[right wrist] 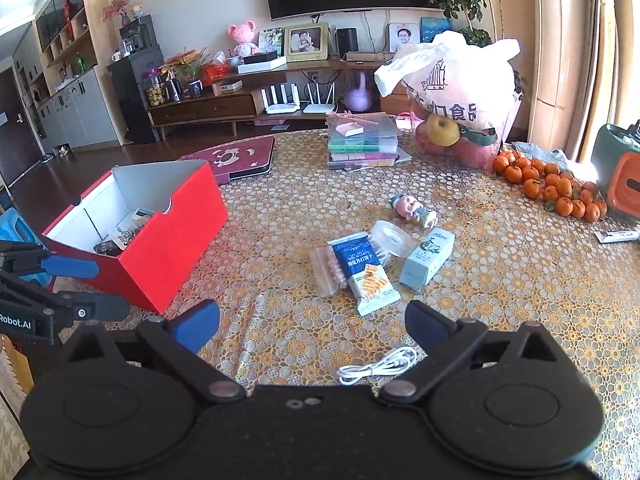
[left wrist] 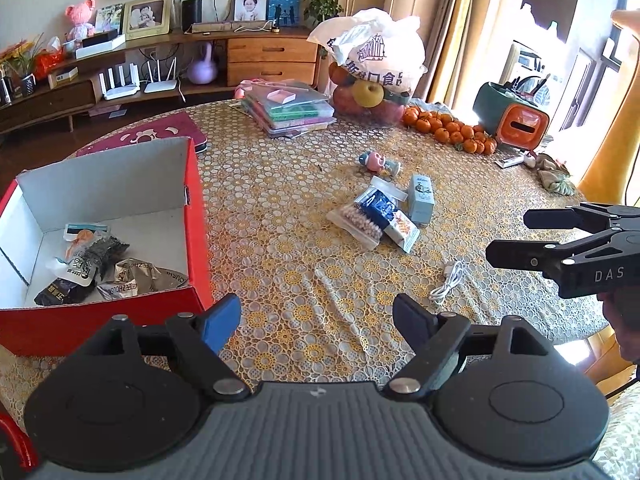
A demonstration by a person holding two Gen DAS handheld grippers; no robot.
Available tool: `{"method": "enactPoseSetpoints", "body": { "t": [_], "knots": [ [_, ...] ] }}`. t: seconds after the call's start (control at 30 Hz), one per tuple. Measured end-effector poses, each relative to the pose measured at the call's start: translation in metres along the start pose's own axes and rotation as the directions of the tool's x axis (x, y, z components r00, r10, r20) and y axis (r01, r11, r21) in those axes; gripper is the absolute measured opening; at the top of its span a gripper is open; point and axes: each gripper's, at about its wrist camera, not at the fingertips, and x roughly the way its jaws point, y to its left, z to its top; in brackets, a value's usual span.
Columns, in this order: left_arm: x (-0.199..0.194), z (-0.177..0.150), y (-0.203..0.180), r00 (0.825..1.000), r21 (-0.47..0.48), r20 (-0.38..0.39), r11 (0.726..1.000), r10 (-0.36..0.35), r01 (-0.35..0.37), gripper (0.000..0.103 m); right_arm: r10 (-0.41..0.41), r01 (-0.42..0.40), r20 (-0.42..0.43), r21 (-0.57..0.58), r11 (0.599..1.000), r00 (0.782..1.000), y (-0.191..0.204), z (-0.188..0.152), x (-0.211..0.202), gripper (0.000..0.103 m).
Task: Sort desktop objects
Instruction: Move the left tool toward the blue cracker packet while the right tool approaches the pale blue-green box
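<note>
Both claws wide, empty: left gripper (left wrist: 316, 316) beside red cardboard box (left wrist: 192, 216), right gripper (right wrist: 312, 320) above white coiled cable (right wrist: 378, 368), snack packets (right wrist: 360, 272) beyond cable.

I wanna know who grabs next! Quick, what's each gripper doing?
Left gripper: jaws open, holding nothing.
Right gripper: jaws open, holding nothing.

Tabletop (right wrist: 500, 280) cloth: gold/yellow floral lace w/ white rings. Box (right wrist: 168, 240) red outside, white inside. Cable (right wrist: 376, 368) white. Snack pack (right wrist: 366, 276) dark blue top, white bottom w/ orange crackers. Carton (right wrist: 428, 258) pale teal-blue. Swab bag (left wrist: 356, 220) clear, pinkish tips. Toy (right wrist: 412, 208) pink face, teal body. Oranges (right wrist: 552, 188) bright orange. Mat (right wrist: 232, 158) maroon w/ white motif. Both tongs (right wrist: 312, 320) (left wrist: 316, 316) black, w/ one blue pad (right wrist: 196, 324) on left finger
</note>
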Motion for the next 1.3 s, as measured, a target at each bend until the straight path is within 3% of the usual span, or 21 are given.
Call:
{"method": "enactPoseSetpoints", "body": {
  "t": [0.2,0.93,1.3],
  "knots": [
    [0.01,-0.003,-0.012,1.0,0.036,-0.004,0.999,0.002,-0.002,0.103,-0.005,0.005,-0.003,0.004,1.0,1.0,-0.008,-0.003,0.003,0.1],
    [0.062,-0.008,-0.052,0.993,0.098,-0.072,0.991,-0.089,0.096,0.103,-0.047,0.049,-0.037,0.051,0.997,0.998,-0.048,-0.016,0.024,0.1],
    [0.095,0.006,-0.057,0.994,0.078,-0.063,0.993,-0.086,0.09,0.103,-0.059,0.063,-0.061,0.07,0.996,0.996,-0.071,-0.015,0.047,0.1]
  ]
}}
